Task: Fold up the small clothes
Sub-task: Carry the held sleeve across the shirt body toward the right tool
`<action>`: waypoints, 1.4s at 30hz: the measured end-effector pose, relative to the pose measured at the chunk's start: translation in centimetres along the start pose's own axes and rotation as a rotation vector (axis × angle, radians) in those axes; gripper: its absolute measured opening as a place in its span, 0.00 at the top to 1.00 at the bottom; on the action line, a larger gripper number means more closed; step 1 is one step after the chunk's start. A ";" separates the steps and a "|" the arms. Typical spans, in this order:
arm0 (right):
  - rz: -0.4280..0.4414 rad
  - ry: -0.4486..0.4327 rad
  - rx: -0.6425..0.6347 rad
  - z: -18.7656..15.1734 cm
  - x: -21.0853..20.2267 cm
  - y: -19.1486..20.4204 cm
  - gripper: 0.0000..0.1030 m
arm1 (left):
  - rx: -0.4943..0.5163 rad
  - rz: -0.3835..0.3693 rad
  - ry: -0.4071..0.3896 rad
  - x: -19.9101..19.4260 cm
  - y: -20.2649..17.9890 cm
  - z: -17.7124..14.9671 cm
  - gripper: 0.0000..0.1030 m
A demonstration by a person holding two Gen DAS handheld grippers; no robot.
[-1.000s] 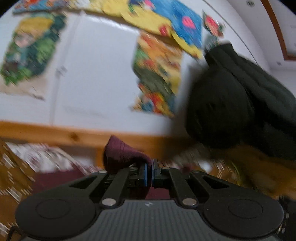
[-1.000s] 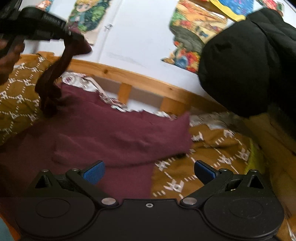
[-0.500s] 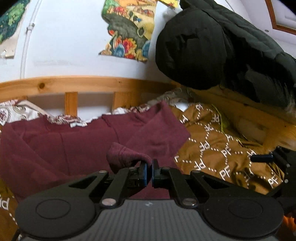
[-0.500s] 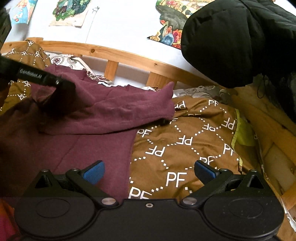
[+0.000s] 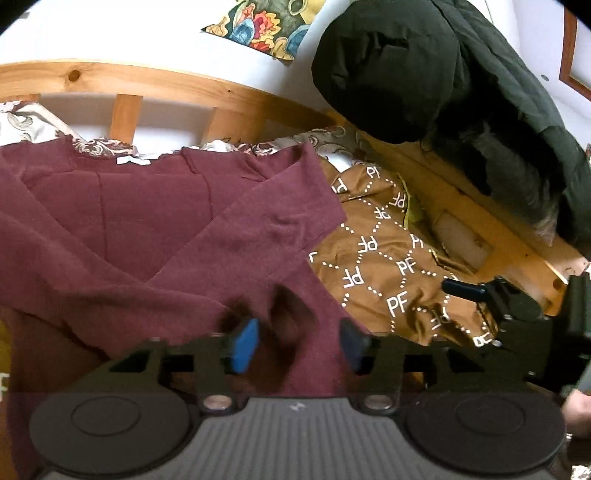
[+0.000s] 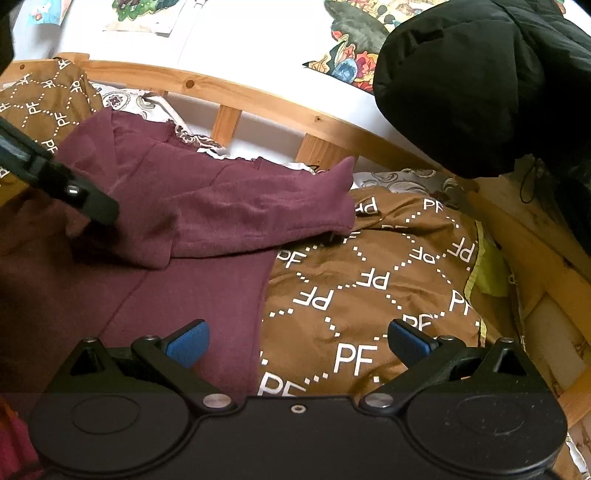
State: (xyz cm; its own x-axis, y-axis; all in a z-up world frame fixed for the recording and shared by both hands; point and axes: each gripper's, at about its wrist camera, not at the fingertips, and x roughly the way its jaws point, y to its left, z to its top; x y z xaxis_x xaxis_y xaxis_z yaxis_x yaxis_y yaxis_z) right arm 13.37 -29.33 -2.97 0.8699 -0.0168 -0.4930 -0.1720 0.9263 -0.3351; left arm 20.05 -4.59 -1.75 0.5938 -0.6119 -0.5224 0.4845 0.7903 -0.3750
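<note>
— Where's the garment?
— Maroon top (image 5: 155, 229), spread flat on a brown bedspread (image 5: 384, 266), one sleeve (image 6: 258, 210) folded across the body, cuff reaching the spread.
— Any writing?
— "PF" in white, repeated inside dotted diamonds all over the brown bedspread. On the tool at the left edge of the right wrist view, too blurred to read.
— Left gripper (image 5: 299, 345)?
— Low over the maroon fabric, blue pads apart, gripping nothing.
— Right gripper (image 6: 295, 341)?
— Wide open, straddling the hem edge where maroon meets brown, holding nothing.
— Different between views?
— Right gripper's black body visible at the right of the left wrist view only; brown cloth bunched at the wooden bed rail (image 6: 258, 99) far left, right wrist view only. Black padded jacket (image 5: 424, 74) and colourful poster (image 5: 266, 29) in both.
</note>
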 end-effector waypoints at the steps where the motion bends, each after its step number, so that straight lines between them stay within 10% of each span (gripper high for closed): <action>1: -0.003 -0.003 0.002 0.2 0.1 0.0 0.01 | -0.001 0.004 0.002 -0.5 0.0 0.1 0.38; 6: -0.003 -0.012 0.032 1.0 0.8 0.3 0.01 | -0.021 0.117 -0.007 -3.2 0.7 1.3 0.12; 16: 0.084 -0.021 0.039 2.5 2.0 2.3 0.01 | -0.157 0.567 -0.019 -6.1 8.1 3.2 0.01; 26: 0.146 0.056 -0.030 3.5 4.3 5.7 0.01 | -0.348 0.606 -0.144 -5.2 16.5 3.1 0.02; 34: 0.214 0.097 0.006 3.5 5.9 6.6 0.20 | -0.286 0.545 -0.106 -3.3 18.3 3.4 0.44; 37: 0.292 0.109 0.033 3.6 6.5 7.2 0.38 | -0.216 0.537 -0.085 -2.9 17.9 3.4 0.94; 42: 0.334 0.119 0.037 3.4 6.9 8.4 0.71 | -0.201 0.623 -0.122 -3.7 16.8 3.5 0.97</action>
State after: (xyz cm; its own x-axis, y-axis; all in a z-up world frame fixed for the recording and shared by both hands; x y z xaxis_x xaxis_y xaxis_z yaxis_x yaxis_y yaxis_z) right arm 19.51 -20.40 -6.42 0.7079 0.2480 -0.6613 -0.4192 0.9011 -0.1109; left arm 28.27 10.83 -3.40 0.7981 -0.0284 -0.6018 -0.0953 0.9804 -0.1726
